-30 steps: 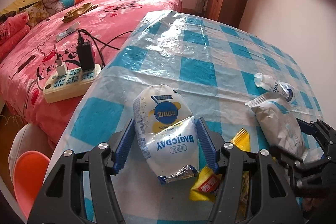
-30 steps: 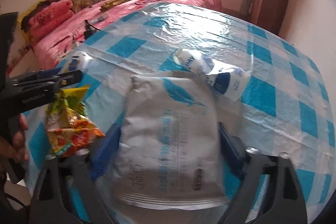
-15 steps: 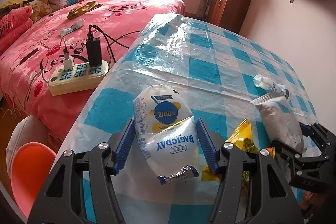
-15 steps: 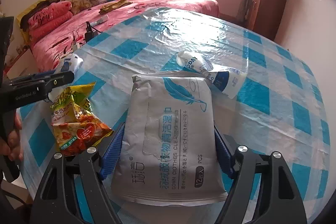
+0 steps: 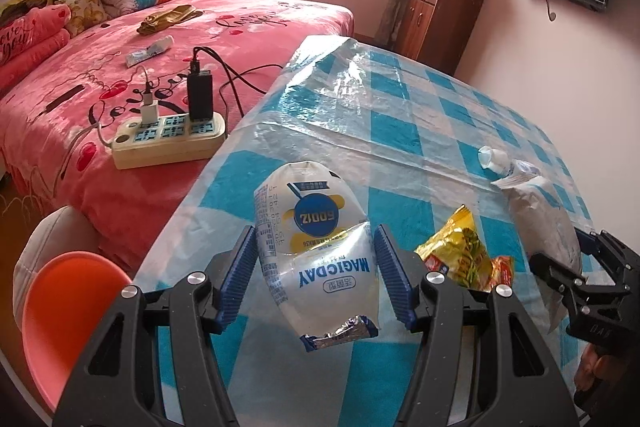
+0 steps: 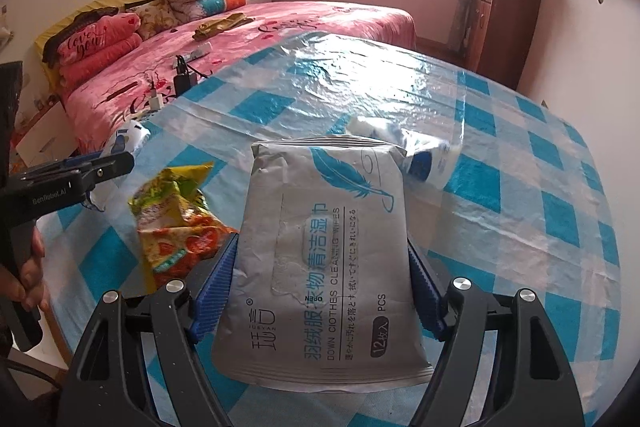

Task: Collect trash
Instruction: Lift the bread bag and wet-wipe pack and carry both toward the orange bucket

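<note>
Bedroom setting: pink bed at left, checked table under a shiny plastic cover to its right. All places below are given relative to the table.

Off the table's left edge: orange stool low down, and a power strip with chargers on the bed.

Near the table's left front edge: left gripper, jaws clenched on a white milk pouch. Pouch appears lifted clear of the table, lower seal hanging free between the jaws.

Front middle of table: crumpled yellow snack wrapper, lying loose between the two grippers, not held.

Front right of table: right gripper, jaws grasping a grey wipes pack by its long edges. These jaws closed in over the last moment and now press both sides; the pack reaches forward past the pads.

Just behind the pack, further in on the table: a white and blue tube, lying flat, its near end hidden by the pack.

Risks, as judged:
- The pouch is soft and slick; a grip across its belly could let it slide downward out of the pads if the hand swings.
- The wipes pack is wide and limp; held only at the edges it may buckle or droop and slip.
- The two grippers are close; either could nudge the wrapper off the front edge.
- No bin is visible in either view, so the drop-off point cannot be told.
</note>
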Motion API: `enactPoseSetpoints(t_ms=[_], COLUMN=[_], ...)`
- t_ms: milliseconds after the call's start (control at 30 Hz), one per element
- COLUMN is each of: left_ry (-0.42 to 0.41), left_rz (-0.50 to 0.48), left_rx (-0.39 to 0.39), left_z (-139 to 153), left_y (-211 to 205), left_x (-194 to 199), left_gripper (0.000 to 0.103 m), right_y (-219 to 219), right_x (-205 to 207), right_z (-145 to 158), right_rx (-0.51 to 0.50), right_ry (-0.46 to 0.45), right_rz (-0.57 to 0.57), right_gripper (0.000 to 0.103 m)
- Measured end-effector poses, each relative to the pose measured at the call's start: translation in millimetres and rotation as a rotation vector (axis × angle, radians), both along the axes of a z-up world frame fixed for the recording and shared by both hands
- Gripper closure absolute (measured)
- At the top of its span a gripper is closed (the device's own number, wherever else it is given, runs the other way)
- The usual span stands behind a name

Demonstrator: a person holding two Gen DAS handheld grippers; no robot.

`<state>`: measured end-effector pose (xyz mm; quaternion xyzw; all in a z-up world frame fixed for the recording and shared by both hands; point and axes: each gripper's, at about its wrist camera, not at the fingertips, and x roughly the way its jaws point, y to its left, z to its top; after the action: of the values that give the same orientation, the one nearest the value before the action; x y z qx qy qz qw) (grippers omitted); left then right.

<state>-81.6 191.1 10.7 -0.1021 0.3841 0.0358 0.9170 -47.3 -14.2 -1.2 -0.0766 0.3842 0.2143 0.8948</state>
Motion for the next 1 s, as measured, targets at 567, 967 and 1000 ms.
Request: enactPoseSetpoints(t_ms=[567,967,1000], left_ry=[-0.048,-0.05,-0.046], left_rz=[0.061,0.143,0.153], left_rx=[-0.001,-0.007,-0.004], left_z=[13.5,11.2,9.4], left_y=[34.0,72.5,76.8], left_x=[-44.4,-72.4,-75.2], left_gripper=[0.042,0.042,0.042], right_y=[34.2,84.1,90.3], right_x=[-23.2,-37.7,-39.3], right_z=[35.1,50.4,51.3], right_rx=[0.016,0.028,0.026], right_ry=[-0.06,-0.061,-0.062], right_rz=[0.067,0.189,0.205], right_gripper=[0.026,0.026,0.026])
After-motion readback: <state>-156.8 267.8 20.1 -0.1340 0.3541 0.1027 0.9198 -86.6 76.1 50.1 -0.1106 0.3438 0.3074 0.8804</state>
